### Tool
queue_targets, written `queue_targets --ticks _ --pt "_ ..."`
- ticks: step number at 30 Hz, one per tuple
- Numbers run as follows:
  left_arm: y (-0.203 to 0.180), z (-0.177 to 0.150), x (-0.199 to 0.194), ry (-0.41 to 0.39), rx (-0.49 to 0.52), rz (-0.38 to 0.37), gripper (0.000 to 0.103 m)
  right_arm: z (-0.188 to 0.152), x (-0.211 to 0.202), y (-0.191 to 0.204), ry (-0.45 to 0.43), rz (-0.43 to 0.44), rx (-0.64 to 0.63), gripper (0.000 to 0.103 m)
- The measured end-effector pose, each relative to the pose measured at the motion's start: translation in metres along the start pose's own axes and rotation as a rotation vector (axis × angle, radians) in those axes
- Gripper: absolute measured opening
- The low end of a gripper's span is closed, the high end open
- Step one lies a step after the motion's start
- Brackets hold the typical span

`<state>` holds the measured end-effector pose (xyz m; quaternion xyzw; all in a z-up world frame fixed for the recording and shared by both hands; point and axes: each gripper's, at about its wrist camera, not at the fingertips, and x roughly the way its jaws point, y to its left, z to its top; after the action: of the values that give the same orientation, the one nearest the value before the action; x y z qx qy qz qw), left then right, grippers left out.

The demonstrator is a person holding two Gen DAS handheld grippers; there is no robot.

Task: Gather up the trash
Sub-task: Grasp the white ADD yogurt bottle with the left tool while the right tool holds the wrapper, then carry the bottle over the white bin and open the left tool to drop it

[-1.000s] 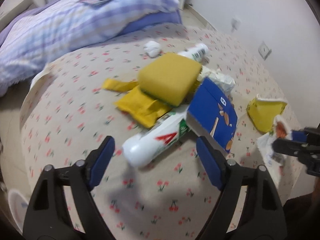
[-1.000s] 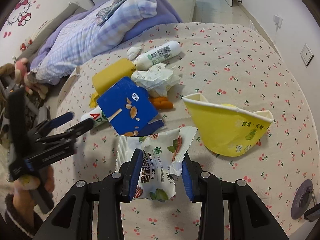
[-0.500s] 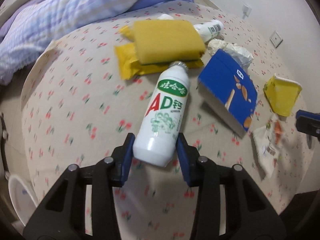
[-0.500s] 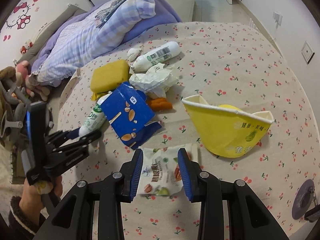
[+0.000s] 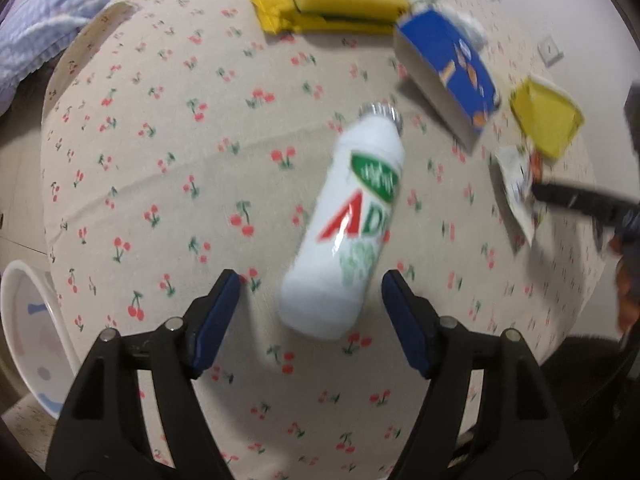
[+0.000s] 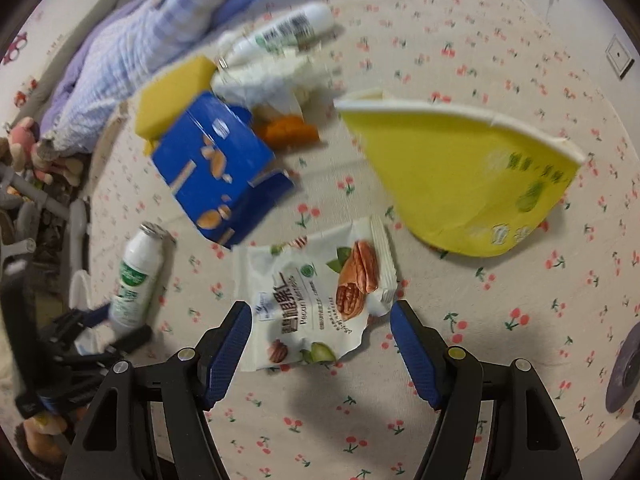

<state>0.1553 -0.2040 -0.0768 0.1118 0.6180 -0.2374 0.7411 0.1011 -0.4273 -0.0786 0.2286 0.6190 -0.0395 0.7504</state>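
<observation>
White bottle (image 5: 348, 224) on tabletop (image 5: 168, 152), long axis 1-to-7 o'clock, cap at 1. Left tool (image 5: 310, 312) spread wide, bottle base between pads, untouched. Right tool (image 6: 320, 340) spread around pecan wrapper (image 6: 316, 296).

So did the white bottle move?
Yes. The bottle slid out from beside the blue box, toward the bed's left edge, away from the pile.

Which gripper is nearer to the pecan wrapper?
Right. The right gripper is open around the pecan wrapper; the left gripper is off to the side, open around the white bottle.
</observation>
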Motion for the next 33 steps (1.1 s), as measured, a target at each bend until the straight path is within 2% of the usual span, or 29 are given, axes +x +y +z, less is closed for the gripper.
queue_targets --ticks 3,5,7,8,9,10,12,13,14,18,25,33 --pt "0.0 0.006 -0.003 -0.067 -0.012 -0.015 0.074 0.0 0.013 0.005 0.013 -0.047 -0.016 0.075" --pt "-0.004 0.011 -0.001 -0.098 -0.008 -0.007 0.073 0.0 0.013 0.012 -0.01 -0.075 -0.049 0.075" --pt "-0.007 0.014 0.005 -0.096 -0.004 -0.009 0.057 -0.001 0.015 0.017 -0.022 -0.088 -0.077 0.075" --pt "-0.01 0.016 0.008 -0.088 -0.006 -0.005 0.046 -0.002 0.016 0.019 -0.028 -0.096 -0.087 0.073" --pt "-0.012 0.017 0.009 -0.093 -0.009 0.011 0.045 -0.002 0.016 0.021 -0.04 -0.107 -0.1 0.072" --pt "-0.014 0.017 0.008 -0.098 -0.012 0.018 0.044 -0.003 0.017 0.023 -0.044 -0.114 -0.11 0.067" --pt "-0.015 0.015 0.008 -0.099 -0.019 0.019 0.041 -0.005 0.016 0.026 -0.053 -0.127 -0.131 0.049" --pt "-0.015 0.013 0.007 -0.099 -0.028 0.014 0.041 -0.005 0.015 0.026 -0.054 -0.116 -0.134 0.032" --pt "-0.014 0.01 0.005 -0.099 -0.039 0.008 0.041 -0.006 0.013 0.025 -0.053 -0.109 -0.128 0.024" --pt "-0.006 0.001 -0.006 -0.111 -0.074 -0.015 0.039 -0.007 0.006 0.015 -0.057 -0.06 -0.079 0.011" --pt "0.02 -0.023 -0.035 -0.161 -0.144 -0.04 0.039 -0.015 -0.017 0.018 -0.1 0.058 -0.054 0.01" --pt "0.062 -0.048 -0.073 -0.241 -0.226 -0.046 0.039 -0.024 -0.045 0.058 -0.161 0.188 -0.105 0.01"
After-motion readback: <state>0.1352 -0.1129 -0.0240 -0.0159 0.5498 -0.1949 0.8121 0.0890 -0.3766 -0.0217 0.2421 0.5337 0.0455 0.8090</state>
